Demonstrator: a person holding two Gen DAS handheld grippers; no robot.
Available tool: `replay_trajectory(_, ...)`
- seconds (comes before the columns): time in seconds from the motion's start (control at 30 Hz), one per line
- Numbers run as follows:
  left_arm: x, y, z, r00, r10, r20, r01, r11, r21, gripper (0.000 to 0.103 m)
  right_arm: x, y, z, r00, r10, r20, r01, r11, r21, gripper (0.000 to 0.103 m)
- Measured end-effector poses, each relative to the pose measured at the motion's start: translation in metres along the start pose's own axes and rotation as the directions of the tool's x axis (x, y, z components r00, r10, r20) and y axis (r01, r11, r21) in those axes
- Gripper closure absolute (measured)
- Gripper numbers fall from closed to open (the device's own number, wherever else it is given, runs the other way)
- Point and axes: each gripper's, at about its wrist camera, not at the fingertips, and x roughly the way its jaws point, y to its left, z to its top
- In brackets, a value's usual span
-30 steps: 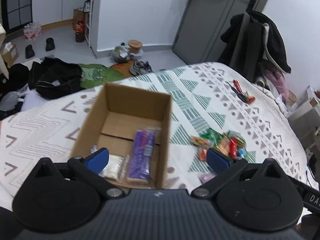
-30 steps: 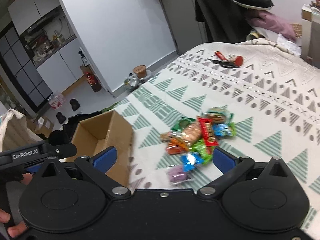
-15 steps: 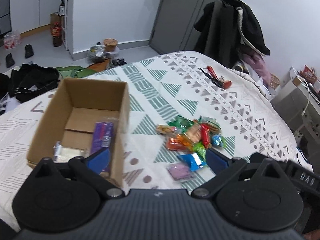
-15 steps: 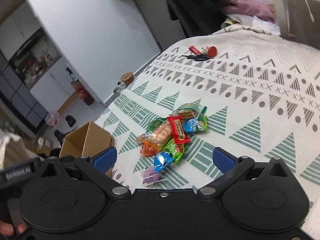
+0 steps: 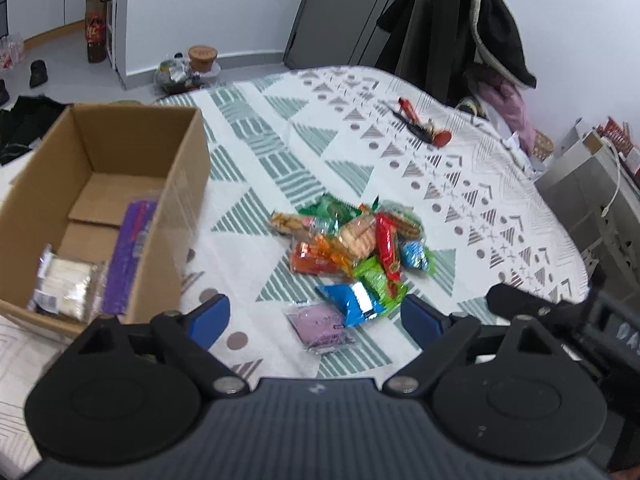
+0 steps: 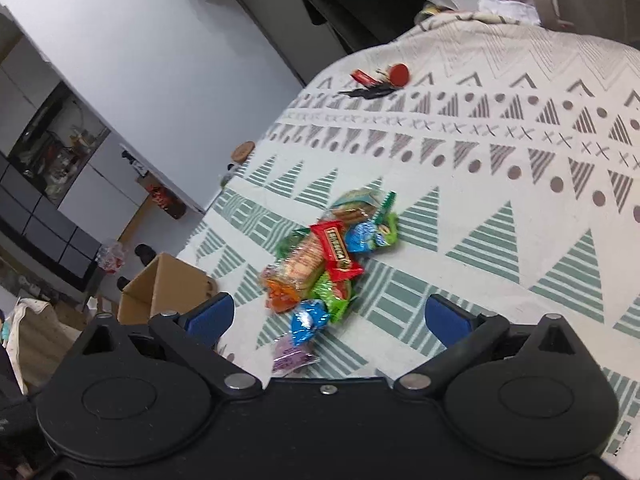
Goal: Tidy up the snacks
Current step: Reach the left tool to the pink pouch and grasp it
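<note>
A pile of wrapped snacks (image 5: 356,244) lies on the patterned bed cover; it also shows in the right wrist view (image 6: 328,256). A pale purple packet (image 5: 320,326) lies nearest, beside a blue packet (image 5: 352,300). An open cardboard box (image 5: 176,184) stands to the left and holds a purple packet (image 5: 128,256) and a clear white packet (image 5: 66,284). My left gripper (image 5: 316,318) is open and empty, hovering above the purple packet. My right gripper (image 6: 326,316) is open and empty, above the near end of the pile. The box edge shows in the right wrist view (image 6: 168,284).
Keys with red tags (image 5: 420,124) lie far back on the bed cover (image 5: 460,208). A dark coat (image 5: 472,32) hangs behind the bed. A grey cabinet (image 5: 592,184) stands at the right. Bags and shoes lie on the floor at the left.
My left gripper has swung right from over the box to over the snack pile. My right gripper has tilted and turned right, so the box has slid to the left edge.
</note>
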Motion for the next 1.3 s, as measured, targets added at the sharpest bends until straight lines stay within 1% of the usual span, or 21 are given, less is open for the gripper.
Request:
replay_trajectory(0.1,0.014,-0.001,-0.003,1.0,0.013,-0.024,-0.013,1.0,-0.009,0.019,0.003,-0.007,0.001,1.0,-0.009,0.003,0.008,0.999,0.032,0.0)
replay_trajectory(0.2,0.025,0.0,-0.006,0.999,0.01,-0.041,-0.011,1.0,-0.027,0.025,0.007,-0.01,0.001,1.0,-0.02,-0.002,0.02,0.999,0.035,0.0)
replay_trajectory(0.27,0.031,-0.002,-0.009,0.999,0.015,-0.048,-0.017,1.0,-0.023,0.034,0.01,-0.01,0.001,1.0,-0.012,-0.009,0.012,1.0,0.028,0.0)
replay_trajectory(0.37,0.04,-0.005,-0.012,0.998,0.029,-0.052,-0.03,0.999,-0.014,0.04,0.016,-0.01,0.002,1.0,-0.004,-0.03,0.005,1.0,0.031,0.0)
replay_trajectory(0.47,0.049,-0.006,-0.014,0.997,0.043,-0.062,-0.044,0.999,-0.015,0.047,0.023,-0.013,0.002,0.998,-0.011,-0.056,0.014,0.999,0.039,0.003)
replay_trajectory(0.57,0.059,-0.006,-0.017,0.996,0.037,-0.078,-0.039,0.999,-0.03,0.049,0.027,-0.017,0.003,0.998,-0.017,-0.067,0.021,0.998,0.054,0.005)
replay_trajectory(0.63,0.065,-0.007,-0.018,0.994,0.059,-0.092,-0.061,0.998,-0.025,0.051,0.029,-0.019,0.003,0.997,-0.016,-0.07,0.02,0.998,0.063,0.005)
replay_trajectory(0.7,0.069,-0.007,-0.019,0.994,0.04,-0.1,-0.043,0.999,-0.03,0.052,0.032,-0.021,0.004,0.997,-0.014,-0.078,0.02,0.997,0.074,0.005)
replay_trajectory(0.8,0.074,-0.011,-0.021,0.994,0.04,-0.097,-0.041,0.999,-0.009,0.054,0.038,-0.025,0.004,0.995,-0.01,-0.094,0.018,0.996,0.093,0.005)
replay_trajectory(0.97,0.083,-0.012,-0.02,0.994,0.033,-0.101,-0.035,0.999,-0.019,0.056,0.045,-0.028,0.005,0.994,0.0,-0.11,0.012,0.994,0.112,0.005)
replay_trajectory(1.1,0.092,-0.015,-0.02,0.99,0.059,-0.126,-0.06,0.998,-0.004,0.055,0.052,-0.029,0.006,0.992,0.007,-0.129,0.008,0.993,0.116,0.005)
replay_trajectory(1.17,0.095,-0.019,-0.021,0.988,0.079,-0.133,-0.076,0.997,0.029,0.055,0.056,-0.027,0.006,0.99,0.015,-0.137,0.0,0.994,0.108,0.005)
replay_trajectory(1.23,0.096,-0.02,-0.021,0.988,0.086,-0.127,-0.083,0.996,0.033,0.056,0.062,-0.024,0.005,0.989,0.021,-0.15,-0.006,0.995,0.098,0.009)
replay_trajectory(1.3,0.095,-0.017,-0.021,0.989,0.086,-0.124,-0.084,0.996,0.024,0.062,0.067,-0.023,0.003,0.986,0.022,-0.163,-0.007,0.996,0.093,0.013)
